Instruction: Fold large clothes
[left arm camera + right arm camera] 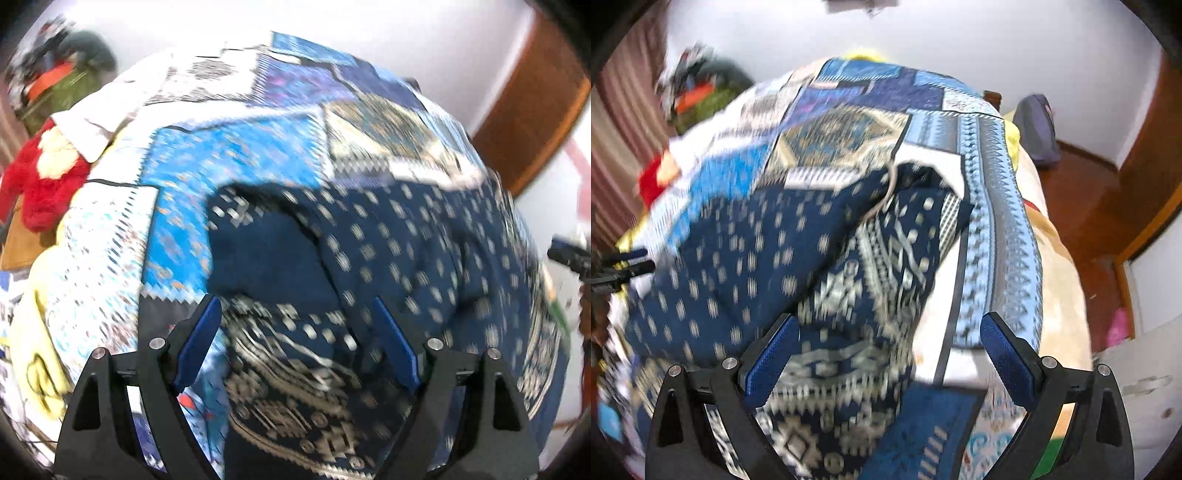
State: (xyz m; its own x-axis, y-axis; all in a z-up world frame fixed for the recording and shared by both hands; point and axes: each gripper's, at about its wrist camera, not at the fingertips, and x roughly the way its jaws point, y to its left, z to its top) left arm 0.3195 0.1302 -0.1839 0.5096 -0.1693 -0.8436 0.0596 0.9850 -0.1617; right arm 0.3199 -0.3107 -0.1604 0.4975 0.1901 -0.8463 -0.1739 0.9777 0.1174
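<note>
A navy garment (388,251) with white dots and a pale woven border lies crumpled on a blue patchwork quilt (229,158) that covers a bed. My left gripper (295,301) hangs open above the garment's patterned border, nothing between its blue pads. In the right wrist view the same garment (757,251) is bunched, with a fold raised near the quilt's (842,136) right edge. My right gripper (889,317) is open over the border, its pads apart from the cloth. Each gripper shows at the other view's edge: the right one (569,254), the left one (624,266). Both views are motion-blurred.
A red plush toy (40,184) lies at the bed's left side. A cluttered pile (701,92) sits in the far left corner. To the right are a wooden floor (1082,206), a grey bag (1036,129) against the wall and a brown door (528,110).
</note>
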